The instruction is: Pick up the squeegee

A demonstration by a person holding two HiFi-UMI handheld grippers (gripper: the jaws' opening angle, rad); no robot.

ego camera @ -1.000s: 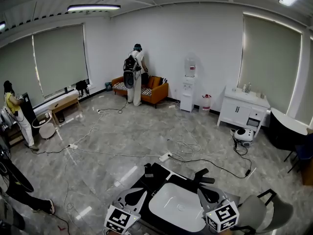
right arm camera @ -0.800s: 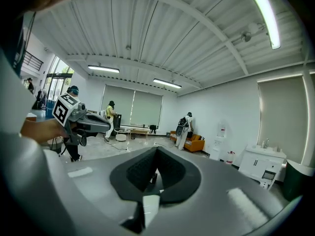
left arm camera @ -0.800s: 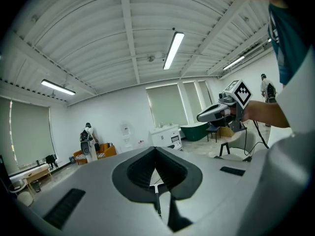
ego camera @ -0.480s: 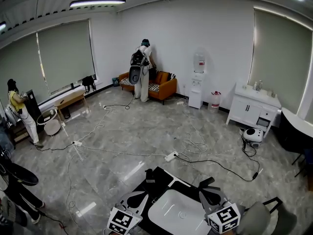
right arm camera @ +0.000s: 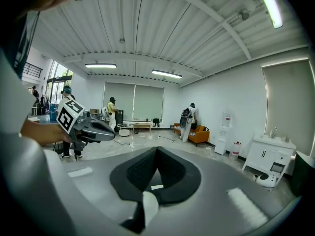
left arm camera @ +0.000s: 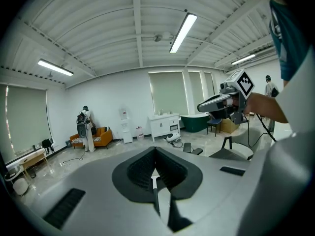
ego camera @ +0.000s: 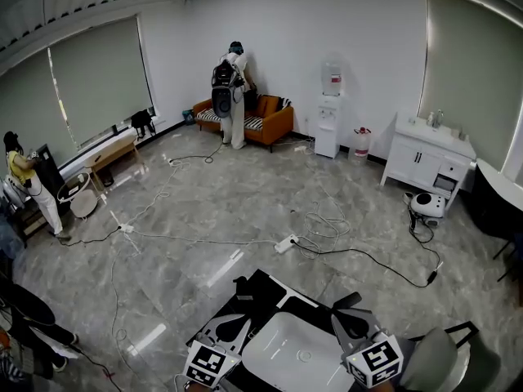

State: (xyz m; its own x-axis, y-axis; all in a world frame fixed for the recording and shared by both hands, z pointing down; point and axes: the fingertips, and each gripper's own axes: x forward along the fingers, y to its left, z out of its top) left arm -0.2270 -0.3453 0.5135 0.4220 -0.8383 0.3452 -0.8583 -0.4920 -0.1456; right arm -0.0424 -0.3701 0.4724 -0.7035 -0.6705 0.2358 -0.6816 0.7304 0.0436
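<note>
I make out no squeegee for certain in any view. A small dark item (ego camera: 243, 285) lies on the far left corner of the black table (ego camera: 270, 294); what it is I cannot tell. My left gripper (ego camera: 239, 323) hovers at the left of a white basin (ego camera: 276, 327), its black pads pressed together with nothing between them (left arm camera: 155, 151). My right gripper (ego camera: 341, 315) is at the basin's right, also shut and empty (right arm camera: 156, 150). Each gripper shows in the other's view: the right one (left arm camera: 209, 105), the left one (right arm camera: 109, 132).
Cables and a power strip (ego camera: 284, 242) trail over the grey floor beyond the table. A grey chair (ego camera: 441, 358) stands at the lower right. Far off are an orange sofa (ego camera: 268, 126) with a person (ego camera: 232, 88), a water dispenser (ego camera: 329, 113) and a white cabinet (ego camera: 425, 163).
The head view has drifted forward and tipped down, showing more floor. Both grippers stay at the bottom edge either side of the basin, jaws unchanged.
</note>
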